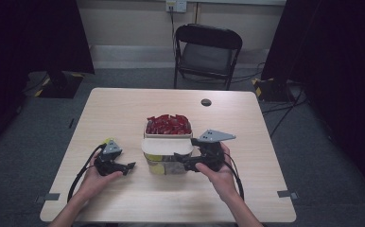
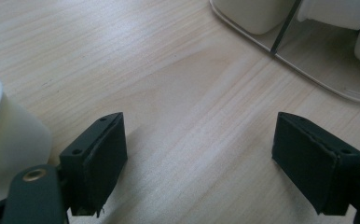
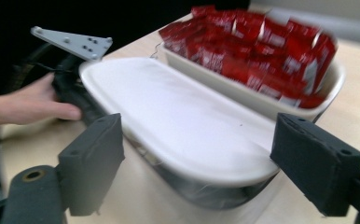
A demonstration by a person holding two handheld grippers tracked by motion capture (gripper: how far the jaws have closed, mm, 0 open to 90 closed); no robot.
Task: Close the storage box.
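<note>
A white dish [image 1: 168, 135] heaped with red sachets [image 3: 262, 46] stands mid-table. Against its near side is a clear tray [image 1: 164, 166] of small white cups, with a white lid [image 3: 178, 121] lying over it. My right gripper [image 1: 179, 163] points left at that tray's near right end. Its jaws [image 3: 197, 163] stand wide apart, the lid's edge just ahead between them, and the pads touch nothing. To the left of the tray my left gripper [image 1: 131, 166] is open over bare wood [image 2: 199, 158]. A white cup with a yellow-green top [image 2: 1, 135] sits right beside its left jaw.
The clear tray's corner [image 2: 308, 60] lies just ahead of my left gripper. A small dark round mark [image 1: 206, 102] is on the far part of the table [image 1: 124, 109]. A black folding chair [image 1: 206, 52] stands behind the table.
</note>
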